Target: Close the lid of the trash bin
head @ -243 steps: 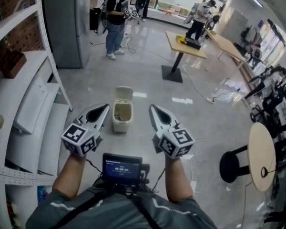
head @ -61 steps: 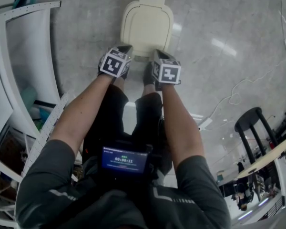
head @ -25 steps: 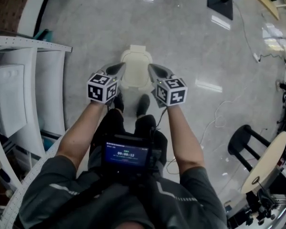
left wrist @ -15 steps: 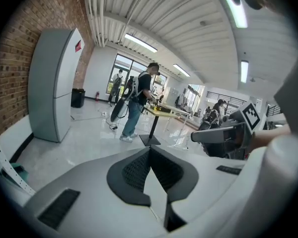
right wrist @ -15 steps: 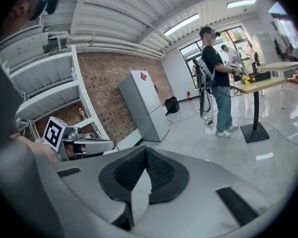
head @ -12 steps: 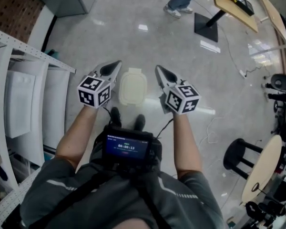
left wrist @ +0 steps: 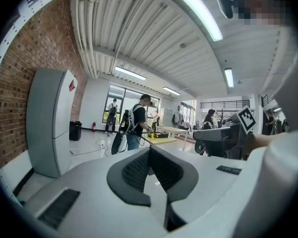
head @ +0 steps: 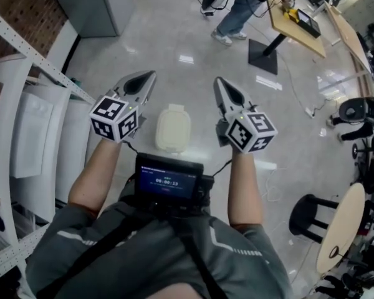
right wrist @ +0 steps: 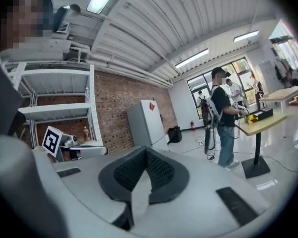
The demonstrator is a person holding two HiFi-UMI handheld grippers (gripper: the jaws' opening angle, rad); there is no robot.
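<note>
Nearest, behind both grippers, at the wearer's chest: display unit (head: 168, 182), screen lit.

Left gripper (head: 148, 77): jaws closed tip to tip, nothing between them. Right gripper (head: 219, 83): likewise closed to the tips, empty. Both held raised, apart from each other.

Trash bin (head: 172, 147): on the floor, below and between the two grippers. Lid (head: 172, 128) down flat on the rim, touched by neither gripper.

Left of the left gripper: white shelving (head: 25, 123). Ahead of it: grey cabinet (head: 90, 5).

Ahead of the right gripper, well apart: person (head: 240, 8) standing at a wooden table (head: 296, 18). Right of the right gripper: black stool (head: 308, 213).
</note>
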